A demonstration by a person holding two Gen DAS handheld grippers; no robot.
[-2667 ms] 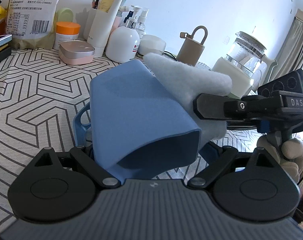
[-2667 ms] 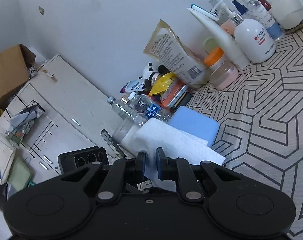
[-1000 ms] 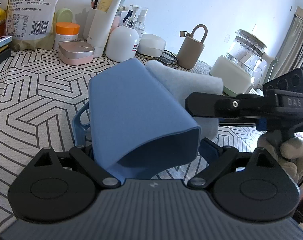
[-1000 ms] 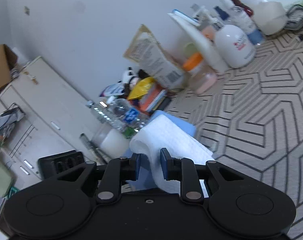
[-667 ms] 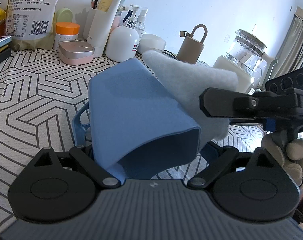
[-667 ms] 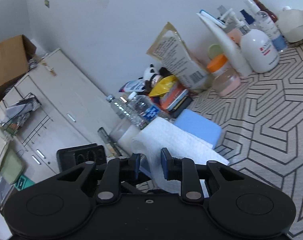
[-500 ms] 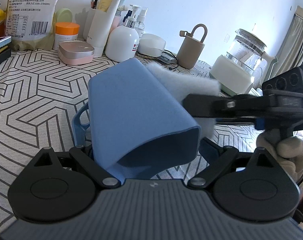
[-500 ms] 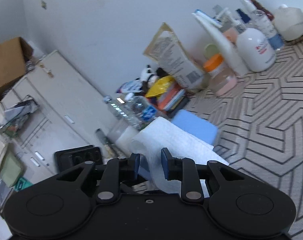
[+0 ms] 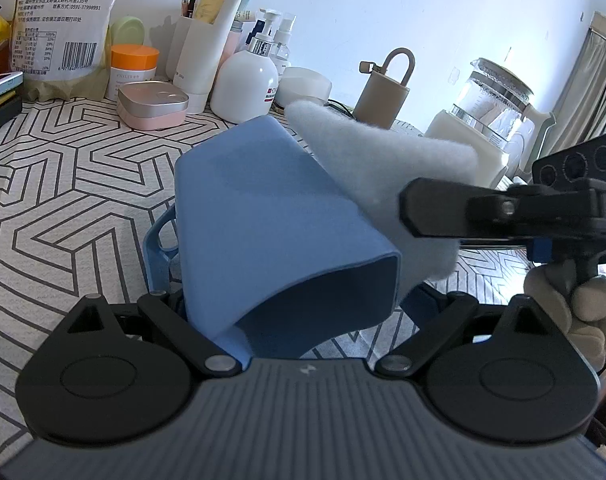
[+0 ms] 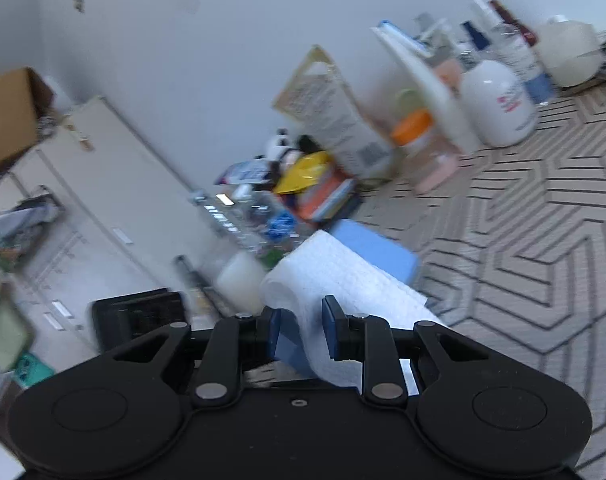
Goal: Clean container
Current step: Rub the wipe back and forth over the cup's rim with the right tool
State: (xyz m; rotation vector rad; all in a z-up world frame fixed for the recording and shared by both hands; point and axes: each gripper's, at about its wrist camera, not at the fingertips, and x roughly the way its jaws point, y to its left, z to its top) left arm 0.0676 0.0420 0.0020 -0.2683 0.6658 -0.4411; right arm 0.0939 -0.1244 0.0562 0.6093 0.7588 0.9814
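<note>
A blue rectangular container (image 9: 271,216) lies on its side, open mouth toward the camera, held in my left gripper (image 9: 295,296) above the patterned tablecloth. My right gripper (image 10: 301,328) is shut on a folded white cloth (image 10: 335,276). In the left wrist view the white cloth (image 9: 383,168) presses against the container's right outer wall, with the right gripper (image 9: 483,212) coming in from the right. The container also shows in the right wrist view (image 10: 377,250) behind the cloth.
Toiletry bottles (image 9: 245,76), a pink tin (image 9: 153,104), an orange-lidded jar (image 9: 133,66) and a snack bag (image 9: 59,20) line the back of the table. A beige bottle (image 9: 383,88) and a glass kettle (image 9: 487,108) stand at the right.
The right gripper and the white cloth slid back and forth along the container's right wall; now they sit further right and out. The left gripper and container stayed still.
</note>
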